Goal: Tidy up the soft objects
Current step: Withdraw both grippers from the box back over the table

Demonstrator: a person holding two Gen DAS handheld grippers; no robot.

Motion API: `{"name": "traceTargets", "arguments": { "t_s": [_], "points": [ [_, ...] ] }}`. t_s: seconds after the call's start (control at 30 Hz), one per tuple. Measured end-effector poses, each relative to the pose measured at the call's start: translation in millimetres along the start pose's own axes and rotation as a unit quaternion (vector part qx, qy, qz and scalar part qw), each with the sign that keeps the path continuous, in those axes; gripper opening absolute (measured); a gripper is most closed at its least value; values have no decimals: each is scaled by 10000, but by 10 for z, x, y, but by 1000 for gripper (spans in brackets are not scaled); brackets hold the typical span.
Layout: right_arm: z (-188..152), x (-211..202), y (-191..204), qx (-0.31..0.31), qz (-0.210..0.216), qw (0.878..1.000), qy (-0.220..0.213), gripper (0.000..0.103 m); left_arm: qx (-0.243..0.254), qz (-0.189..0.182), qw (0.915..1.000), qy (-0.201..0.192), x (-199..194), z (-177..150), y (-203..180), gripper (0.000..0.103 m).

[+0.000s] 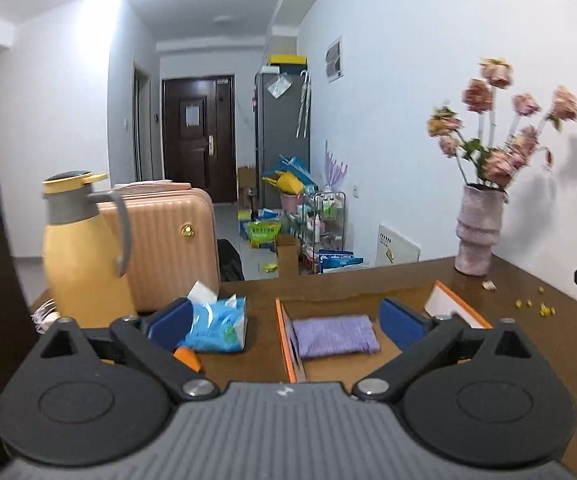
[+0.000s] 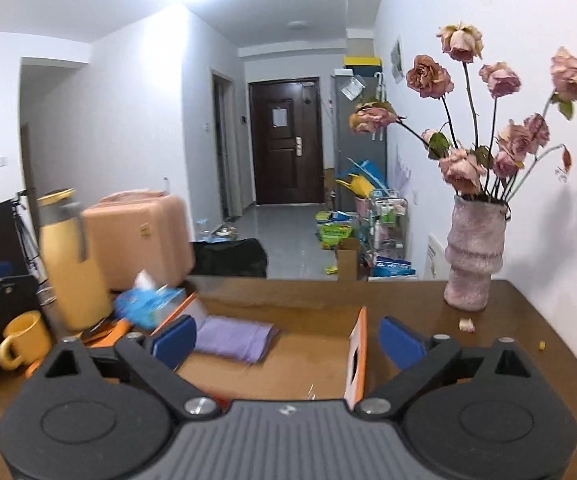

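Brown wooden tabletop (image 1: 528,280) fills the foreground under both tools. Left gripper (image 1: 286,322) and right gripper (image 2: 286,340) each stand wide apart, holding nothing. Just ahead, one folded lilac cloth (image 1: 334,336) lies inside one shallow cardboard box with orange edges (image 1: 286,344), so it looks already stowed. Beside the box lies one blue soft tissue pack (image 1: 216,326), probably next, needing a gentle pinch. Beyond stand one yellow jug (image 1: 84,252) and one pink vase (image 1: 476,232).

My left gripper (image 1: 286,322) is showing blue pads on black linkage arms, silver pivot screws and a ribbed grey body filling the frame's bottom. My right gripper (image 2: 286,338) is looking identical.
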State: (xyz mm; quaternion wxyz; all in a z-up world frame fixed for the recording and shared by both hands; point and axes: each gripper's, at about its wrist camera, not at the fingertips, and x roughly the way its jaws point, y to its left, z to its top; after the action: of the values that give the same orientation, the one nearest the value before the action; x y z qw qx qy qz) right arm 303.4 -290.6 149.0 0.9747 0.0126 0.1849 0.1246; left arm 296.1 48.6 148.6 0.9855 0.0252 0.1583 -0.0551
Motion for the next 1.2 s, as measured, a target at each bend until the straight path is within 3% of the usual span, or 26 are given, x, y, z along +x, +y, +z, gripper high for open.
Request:
{"name": "traceTargets", "arguments": {
  "t_s": [0.17, 0.27, 0.4, 0.47, 0.6, 0.8, 0.9, 0.97, 1.03, 1.2],
  "points": [
    [-783, -646, 325, 89, -21, 9999, -85, 103, 168, -171, 9994, -246, -736, -634, -91, 103],
    [-1214, -883, 566, 146, -150, 9997, 162, 103, 301, -174, 9987, -383, -1142, -1039, -164, 103],
    [-1767, -1123, 830, 328, -144, 9981, 496, 103, 95, -92, 9991, -403, -1590, -1591, -182, 103],
    [-1997, -1259, 963, 175, -237, 9989, 371, 103, -6, -9, 9994, -337, -1725, -1810, -164, 103],
    [-2179, -1427, 1093, -242, -147, 9992, 296, 103, -115, -280, 9995, 72, -1694, -1948, -100, 103],
    [-2213, -1382, 1219, -758, -308, 9965, 157, 103, -360, -139, 9990, 219, -1546, -1955, -70, 103],
    [-2337, -1305, 1253, -757, -177, 9970, 25, 103, -311, -174, 9986, 396, -1446, -2046, -104, 103],
    [-2378, -1175, 1293, -774, -125, 9964, 318, 103, -279, -151, 9982, 517, -1361, -2108, -134, 103],
    [-2381, -1047, 1285, -553, -15, 9969, 563, 103, -287, -187, 9975, 612, -1262, -2141, -143, 103],
    [-2291, -854, 1248, -17, 406, 9981, 472, 103, -352, -248, 9962, 763, -999, -2122, -137, 103]
  ]
}}
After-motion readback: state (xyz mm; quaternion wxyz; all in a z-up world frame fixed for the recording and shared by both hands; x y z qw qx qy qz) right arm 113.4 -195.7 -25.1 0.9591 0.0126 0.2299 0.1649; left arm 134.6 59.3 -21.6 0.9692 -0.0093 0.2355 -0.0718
